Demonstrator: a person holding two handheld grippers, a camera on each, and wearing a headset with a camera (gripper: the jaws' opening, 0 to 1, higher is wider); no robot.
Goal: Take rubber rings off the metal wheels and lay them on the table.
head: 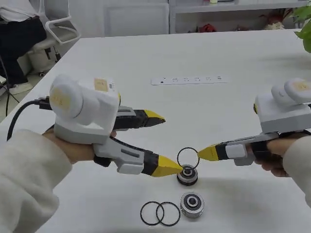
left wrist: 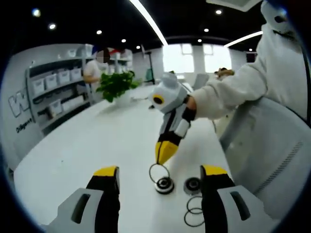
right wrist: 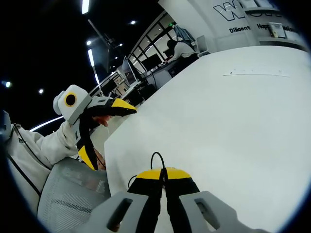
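White table [head: 194, 53] (power strip [head: 188, 80] beyond), left gripper [head: 165, 143] wide, right gripper [head: 204, 154] pinching rubber ring [head: 188, 147].

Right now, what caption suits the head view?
Right gripper holds a rubber ring above a metal wheel; left gripper open beside it.

Head view looks down on my jaws. Gripper views close, facing each other, sharing ring [head: 188, 158] at jaw tips.
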